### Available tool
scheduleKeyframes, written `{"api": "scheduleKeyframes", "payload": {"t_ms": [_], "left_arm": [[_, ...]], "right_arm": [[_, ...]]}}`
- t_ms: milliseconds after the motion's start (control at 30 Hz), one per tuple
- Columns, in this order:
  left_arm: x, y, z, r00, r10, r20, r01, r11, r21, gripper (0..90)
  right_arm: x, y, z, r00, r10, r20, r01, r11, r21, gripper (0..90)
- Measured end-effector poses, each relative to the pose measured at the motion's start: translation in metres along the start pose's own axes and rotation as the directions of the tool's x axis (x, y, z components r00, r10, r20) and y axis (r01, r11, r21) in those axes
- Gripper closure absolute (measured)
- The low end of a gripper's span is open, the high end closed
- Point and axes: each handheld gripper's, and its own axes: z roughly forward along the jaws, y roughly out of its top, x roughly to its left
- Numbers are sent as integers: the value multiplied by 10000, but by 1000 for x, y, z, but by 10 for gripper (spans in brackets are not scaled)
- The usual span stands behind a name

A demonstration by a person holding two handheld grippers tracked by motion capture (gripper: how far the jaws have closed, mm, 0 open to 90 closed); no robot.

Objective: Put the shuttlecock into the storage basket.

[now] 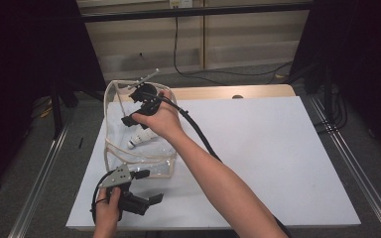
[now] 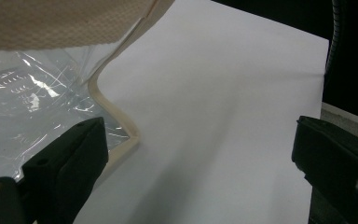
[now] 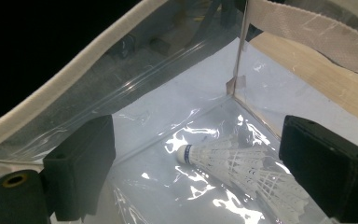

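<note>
A clear plastic bag (image 1: 115, 148) with cream edging stands open on the white table at the left. A white shuttlecock (image 1: 140, 139) lies on its floor; the right gripper view shows the shuttlecock (image 3: 242, 170) below the jaws, apart from both pads. My right gripper (image 1: 135, 118) hangs in the bag's mouth, pointing down, jaws open and empty. My left gripper (image 1: 146, 201) rests low at the table's front left, open, with nothing between its jaws. In the left gripper view the bag's front corner (image 2: 121, 121) lies just beyond the left jaw.
The white table top (image 1: 258, 148) stretches to the right of the bag. A wooden board (image 1: 228, 92) shows behind it. A black cable (image 1: 201, 136) trails from my right gripper along the forearm. Metal rails (image 1: 347, 163) run along both sides on the floor.
</note>
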Motion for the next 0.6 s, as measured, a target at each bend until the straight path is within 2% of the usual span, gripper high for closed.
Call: {"api": "scheduleKeyframes", "payload": {"t_ms": [433, 533, 600], "left_arm": [[-1, 0, 1, 10000, 44, 10, -44, 10000, 34, 38], [0, 1, 0, 10000, 54, -18, -54, 10000, 35, 38], [0, 1, 0, 10000, 71, -35, -71, 10000, 55, 38]], "right_arm": [[-2, -4, -20, 9995, 34, -300, -35, 10000, -14, 70], [-2, -6, -25, 9985, 114, -541, -120, 9999, -94, 65], [1, -6, -28, 9984, 10, -566, -13, 10000, -55, 56]]}}
